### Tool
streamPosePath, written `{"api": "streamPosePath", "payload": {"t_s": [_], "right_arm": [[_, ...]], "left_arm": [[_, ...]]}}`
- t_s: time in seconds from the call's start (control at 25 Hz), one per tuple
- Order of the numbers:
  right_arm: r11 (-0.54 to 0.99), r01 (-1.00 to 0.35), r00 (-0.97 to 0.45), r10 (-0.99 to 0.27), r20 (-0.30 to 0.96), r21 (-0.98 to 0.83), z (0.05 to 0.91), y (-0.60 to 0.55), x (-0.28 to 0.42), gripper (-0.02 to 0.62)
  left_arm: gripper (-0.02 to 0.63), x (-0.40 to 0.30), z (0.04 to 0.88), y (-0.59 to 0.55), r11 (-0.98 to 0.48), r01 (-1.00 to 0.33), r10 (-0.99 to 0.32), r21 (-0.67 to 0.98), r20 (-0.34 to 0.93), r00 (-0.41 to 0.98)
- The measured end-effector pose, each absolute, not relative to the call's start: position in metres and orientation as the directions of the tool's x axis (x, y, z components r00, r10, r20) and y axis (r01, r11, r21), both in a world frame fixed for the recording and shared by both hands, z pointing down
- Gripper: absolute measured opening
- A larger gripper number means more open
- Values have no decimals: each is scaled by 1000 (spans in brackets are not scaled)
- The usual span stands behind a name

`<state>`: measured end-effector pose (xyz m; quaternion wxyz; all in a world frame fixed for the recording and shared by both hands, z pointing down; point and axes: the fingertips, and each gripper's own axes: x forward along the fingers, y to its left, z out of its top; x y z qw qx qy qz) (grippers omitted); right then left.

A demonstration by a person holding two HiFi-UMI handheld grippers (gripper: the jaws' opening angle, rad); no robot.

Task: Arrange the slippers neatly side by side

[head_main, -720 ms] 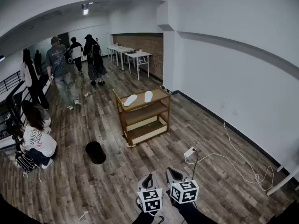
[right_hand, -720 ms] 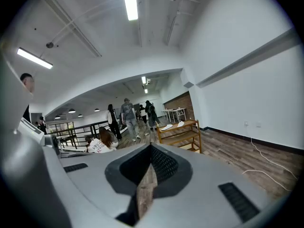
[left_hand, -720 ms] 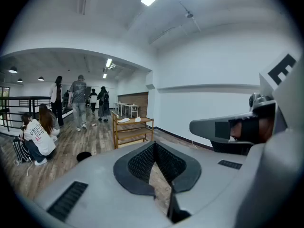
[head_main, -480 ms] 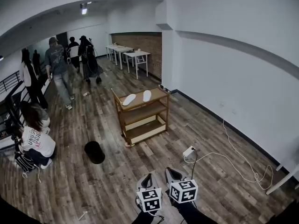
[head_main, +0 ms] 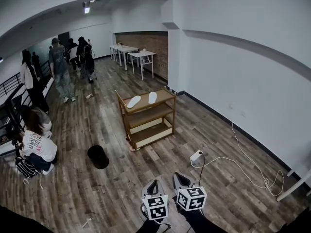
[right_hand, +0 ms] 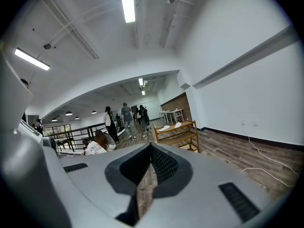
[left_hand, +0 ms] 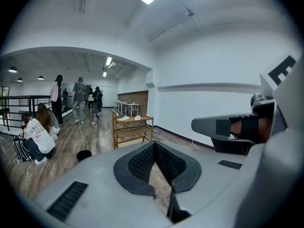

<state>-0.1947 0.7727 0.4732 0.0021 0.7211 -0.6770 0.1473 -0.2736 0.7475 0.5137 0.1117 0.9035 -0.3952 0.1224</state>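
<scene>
Two white slippers, the left one (head_main: 133, 101) angled and the right one (head_main: 152, 97) straighter, lie apart on the top of a wooden three-tier shelf (head_main: 167, 111) far ahead across the floor. The left gripper view shows them small, one slipper (left_hand: 124, 118) beside the other (left_hand: 137, 117). They also appear in the right gripper view, left slipper (right_hand: 164, 127) and right slipper (right_hand: 178, 124). My left gripper (head_main: 154, 183) (left_hand: 154, 145) and right gripper (head_main: 179, 177) (right_hand: 151, 145) are side by side at the bottom of the head view. Both are shut and hold nothing.
A black bucket (head_main: 98, 156) stands on the wood floor left of the shelf. A power strip (head_main: 196, 156) with a white cable (head_main: 243, 171) lies to the right. A person (head_main: 36, 147) crouches at the left by a railing. Several people (head_main: 60, 67) walk at the back, near white tables (head_main: 141, 57).
The people at the back have walked farther away. Both grippers stay where they were, shut.
</scene>
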Motion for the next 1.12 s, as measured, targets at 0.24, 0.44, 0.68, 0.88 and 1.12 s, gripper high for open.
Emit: {"api": "streamPosePath", "payload": {"t_s": [0.24, 0.44, 0.68, 0.88, 1.12], "right_arm": [[-75, -975, 26, -973, 229, -207, 477, 775, -186, -3], [-57, -970, 3, -975, 222, -237, 477, 777, -180, -3], [-22, -969, -37, -973, 229, -246, 483, 777, -175, -2], [-18, -968, -45, -968, 245, -249, 490, 762, -174, -3], [-26, -968, -36, -969, 243, -249, 495, 710, -171, -3]], "left_arm": [[-2, -270, 512, 750, -652, -752, -696, 95, 317, 644], [-2, -264, 515, 753, -641, -759, -704, 109, 310, 639], [-2, -264, 511, 755, -605, -788, -730, 118, 313, 607], [-2, -266, 513, 739, -592, -798, -742, 112, 312, 594], [-2, -259, 515, 690, -607, -787, -731, 111, 310, 608]]}}
